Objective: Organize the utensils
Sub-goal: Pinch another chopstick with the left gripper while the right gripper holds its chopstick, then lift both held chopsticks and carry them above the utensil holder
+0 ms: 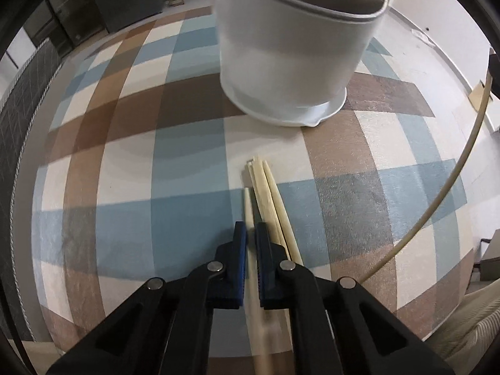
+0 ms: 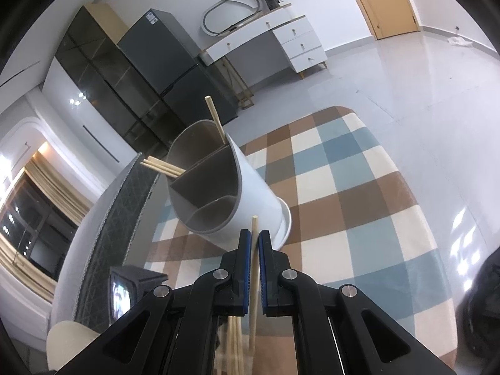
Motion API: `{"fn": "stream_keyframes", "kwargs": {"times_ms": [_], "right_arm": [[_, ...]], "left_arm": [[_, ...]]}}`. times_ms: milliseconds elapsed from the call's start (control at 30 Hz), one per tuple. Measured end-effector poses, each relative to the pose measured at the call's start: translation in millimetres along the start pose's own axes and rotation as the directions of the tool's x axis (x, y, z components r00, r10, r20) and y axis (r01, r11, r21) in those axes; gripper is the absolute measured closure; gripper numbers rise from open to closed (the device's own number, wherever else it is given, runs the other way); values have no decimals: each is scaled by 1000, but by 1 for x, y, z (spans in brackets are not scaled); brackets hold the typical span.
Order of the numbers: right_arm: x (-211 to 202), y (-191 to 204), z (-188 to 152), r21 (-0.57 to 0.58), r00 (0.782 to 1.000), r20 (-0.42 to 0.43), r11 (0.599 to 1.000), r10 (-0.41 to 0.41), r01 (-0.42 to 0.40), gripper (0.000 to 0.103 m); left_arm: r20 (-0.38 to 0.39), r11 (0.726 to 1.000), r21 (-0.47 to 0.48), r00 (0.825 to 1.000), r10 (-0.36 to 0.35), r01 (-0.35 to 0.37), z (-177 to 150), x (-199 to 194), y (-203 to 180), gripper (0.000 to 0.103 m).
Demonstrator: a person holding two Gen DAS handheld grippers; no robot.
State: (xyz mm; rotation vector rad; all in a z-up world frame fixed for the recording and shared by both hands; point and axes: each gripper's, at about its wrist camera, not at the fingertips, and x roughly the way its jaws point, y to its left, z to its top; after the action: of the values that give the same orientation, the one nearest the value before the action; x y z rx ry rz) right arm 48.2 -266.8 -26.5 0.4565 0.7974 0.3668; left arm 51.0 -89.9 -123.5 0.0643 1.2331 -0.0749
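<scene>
- At the bottom centre of the left wrist view, the left gripper (image 1: pixel 251 234) has its blue-padded jaws pinching one pale wooden chopstick (image 1: pixel 249 215), which runs up between the pads and out past their tips.
- Just right of that gripper, a bundle of loose chopsticks (image 1: pixel 265 187) lies on the checked tablecloth (image 1: pixel 125 156); its tips point toward the upper middle of the frame, and its near end passes behind the right-hand jaw.
- In the upper middle of the same view stands the white utensil holder (image 1: pixel 290 62), its grey-lined rim reaching the top edge and its flared base resting on the cloth, apart from the chopstick tips.
- Along the right side of this view a thin pale stick (image 1: pixel 462 162) curves from upper right toward lower centre; what it is I cannot tell.
- At the bottom centre of the right wrist view, the right gripper (image 2: pixel 255 237) is pressed together on a single chopstick (image 2: pixel 254 228), whose tip stands up just above the jaw ends.
- Left of centre in that view the utensil holder (image 2: pixel 250 193) shows grey dividers forming several compartments.
- A few chopsticks (image 2: pixel 162 166) lean out of its left-hand compartment, and one upright chopstick (image 2: pixel 215 118) sticks out of the far one.
- Below the right gripper, more chopsticks (image 2: pixel 234 343) show dimly at the bottom edge.
- In the upper left stands a dark refrigerator (image 2: pixel 175 72), and to its right a white desk with drawers (image 2: pixel 281 40).
</scene>
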Motion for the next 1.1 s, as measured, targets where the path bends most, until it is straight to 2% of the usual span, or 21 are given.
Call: {"fn": "stream_keyframes", "kwargs": {"times_ms": [100, 267, 433, 600, 933, 1100], "right_arm": [[-2, -1, -2, -2, 1000, -3, 1000, -7, 7, 99], [-9, 5, -10, -14, 1000, 2, 1000, -13, 13, 99], [-17, 20, -18, -58, 999, 22, 998, -26, 27, 99], [-27, 39, -30, -126, 997, 56, 991, -47, 53, 99], [-36, 65, -43, -226, 992, 101, 969, -78, 99, 99], [-37, 71, -43, -253, 990, 113, 961, -85, 111, 99]], "left_arm": [[18, 999, -25, 999, -37, 37, 3, -2, 2, 102], [141, 994, -64, 987, -78, 88, 3, -32, 30, 102], [291, 981, -115, 949, -119, 158, -5, -74, 51, 102], [379, 973, -114, 914, -142, 199, -11, -104, 57, 102], [407, 966, -80, 893, -193, 246, -17, -118, 67, 102], [404, 966, -58, 890, -209, 253, -19, -126, 67, 102]]}}
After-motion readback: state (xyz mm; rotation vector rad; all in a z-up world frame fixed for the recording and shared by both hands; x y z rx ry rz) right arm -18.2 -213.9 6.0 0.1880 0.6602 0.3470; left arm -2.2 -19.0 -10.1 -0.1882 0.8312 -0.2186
